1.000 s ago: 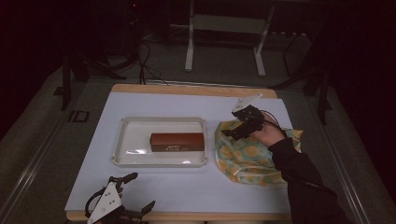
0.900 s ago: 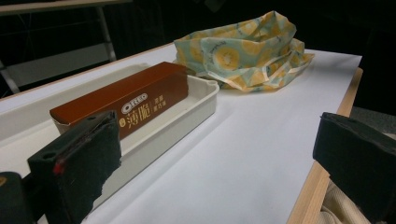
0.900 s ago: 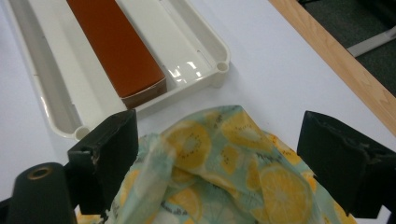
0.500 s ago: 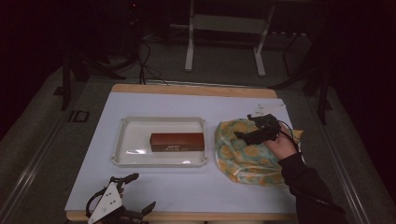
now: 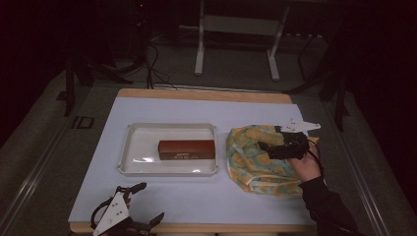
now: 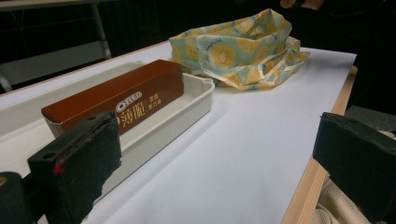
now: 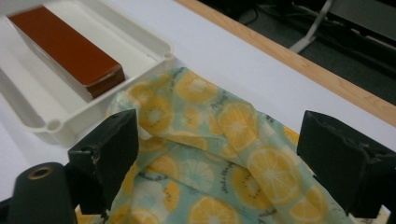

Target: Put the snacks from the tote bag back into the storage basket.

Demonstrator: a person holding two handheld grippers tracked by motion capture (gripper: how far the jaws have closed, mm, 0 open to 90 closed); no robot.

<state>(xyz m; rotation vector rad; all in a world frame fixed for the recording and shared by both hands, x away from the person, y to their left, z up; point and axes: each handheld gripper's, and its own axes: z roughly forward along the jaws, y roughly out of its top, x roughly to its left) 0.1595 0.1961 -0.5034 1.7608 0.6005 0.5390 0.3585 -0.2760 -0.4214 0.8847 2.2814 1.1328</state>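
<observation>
From the high view, the right gripper is hovering over a crumpled bag printed with lemon slices, which is lying on the right half of the table. The person's hand is wrapping the gripper's body, with the dark sleeve running off toward the bottom right. The gripper is pointing left, toward the white tray just beside the bag. A brown box is lying inside the tray with its long axis running left to right across the table. The left gripper is sitting at the near left edge of the table, well apart from the tray, with its jaws spread.

In the left gripper view, the two black jaws are standing wide apart with nothing between them. The brown box is stretching away from the near left toward the far right inside the tray, its printed side facing the camera. The bag is heaped beyond the tray's far corner on the table.

In the right gripper view, the jaws are gaping wide over the bag, holding nothing; whether they are touching the fabric is hard to tell. One end of the brown box is pointing toward the bag, and the tray's corner is lying right against the bag's edge.
</observation>
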